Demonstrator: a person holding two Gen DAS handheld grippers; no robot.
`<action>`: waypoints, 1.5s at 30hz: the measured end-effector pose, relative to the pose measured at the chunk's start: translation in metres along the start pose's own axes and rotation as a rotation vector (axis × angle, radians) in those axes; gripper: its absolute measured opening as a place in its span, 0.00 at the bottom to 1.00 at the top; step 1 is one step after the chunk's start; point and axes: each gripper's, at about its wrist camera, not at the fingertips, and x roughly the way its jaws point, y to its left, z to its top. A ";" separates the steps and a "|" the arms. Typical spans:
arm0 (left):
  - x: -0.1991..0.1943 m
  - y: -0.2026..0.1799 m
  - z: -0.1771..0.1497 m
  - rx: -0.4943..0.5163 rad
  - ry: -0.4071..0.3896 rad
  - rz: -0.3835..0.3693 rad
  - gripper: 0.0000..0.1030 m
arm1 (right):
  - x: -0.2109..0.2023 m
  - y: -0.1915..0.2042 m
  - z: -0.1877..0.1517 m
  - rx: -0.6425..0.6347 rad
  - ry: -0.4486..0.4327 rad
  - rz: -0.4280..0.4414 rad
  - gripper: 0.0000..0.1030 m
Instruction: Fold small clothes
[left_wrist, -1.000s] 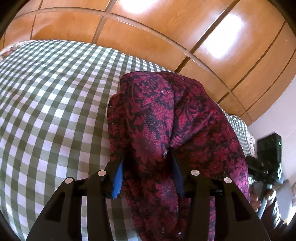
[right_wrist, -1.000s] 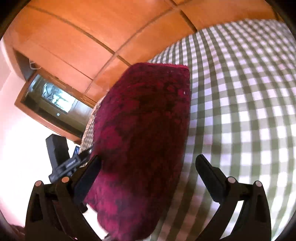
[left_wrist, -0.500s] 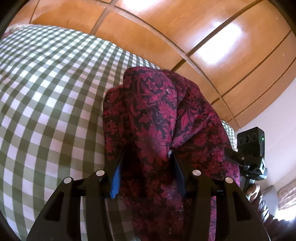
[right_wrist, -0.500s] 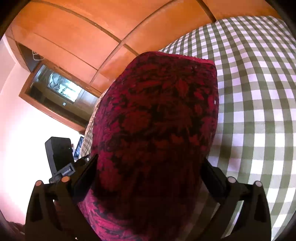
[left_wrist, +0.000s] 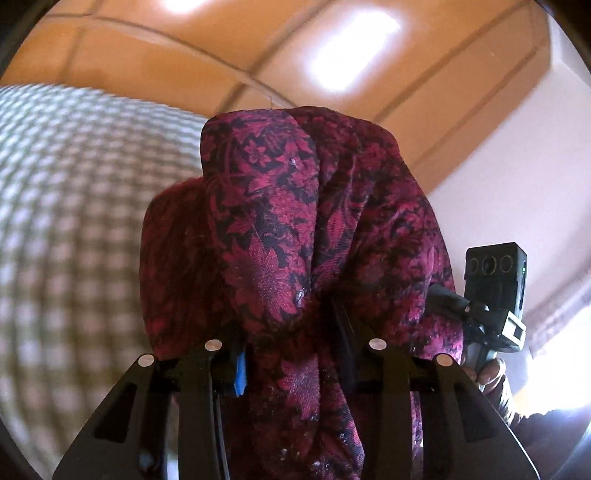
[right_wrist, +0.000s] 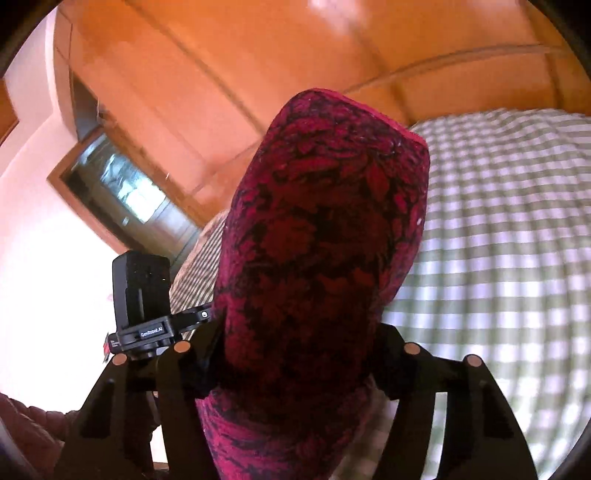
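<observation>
A dark red floral garment (left_wrist: 288, 229) hangs bunched in front of both cameras. My left gripper (left_wrist: 291, 332) is shut on a gathered fold of it, and the cloth drapes down over the fingers. In the right wrist view the same garment (right_wrist: 325, 258) fills the gap of my right gripper (right_wrist: 299, 354), whose fingers press on the cloth from both sides. Both grippers hold it lifted above the green-and-white checked bed cover (left_wrist: 74, 221). The fingertips of both grippers are hidden by cloth.
The checked bed cover (right_wrist: 498, 258) spreads to the right in the right wrist view. Wooden wardrobe panels (left_wrist: 258, 55) stand behind the bed. The other gripper's camera block (left_wrist: 495, 280) shows at the right, and at the left in the right wrist view (right_wrist: 142, 284).
Both grippers have risen and tilted up, lifting the garment off the bed. The right gripper, open a second ago, has closed on the cloth. The bed now looks blurred by motion.
</observation>
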 end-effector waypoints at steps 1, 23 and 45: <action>0.018 -0.015 0.008 0.024 0.018 -0.022 0.35 | -0.013 -0.006 -0.001 0.007 -0.023 -0.019 0.60; 0.234 -0.167 0.025 0.314 0.225 0.109 0.35 | -0.170 -0.131 -0.049 0.223 -0.269 -0.560 0.73; 0.187 -0.146 -0.006 0.316 0.156 0.405 0.30 | -0.112 -0.098 -0.024 0.101 -0.225 -0.627 0.78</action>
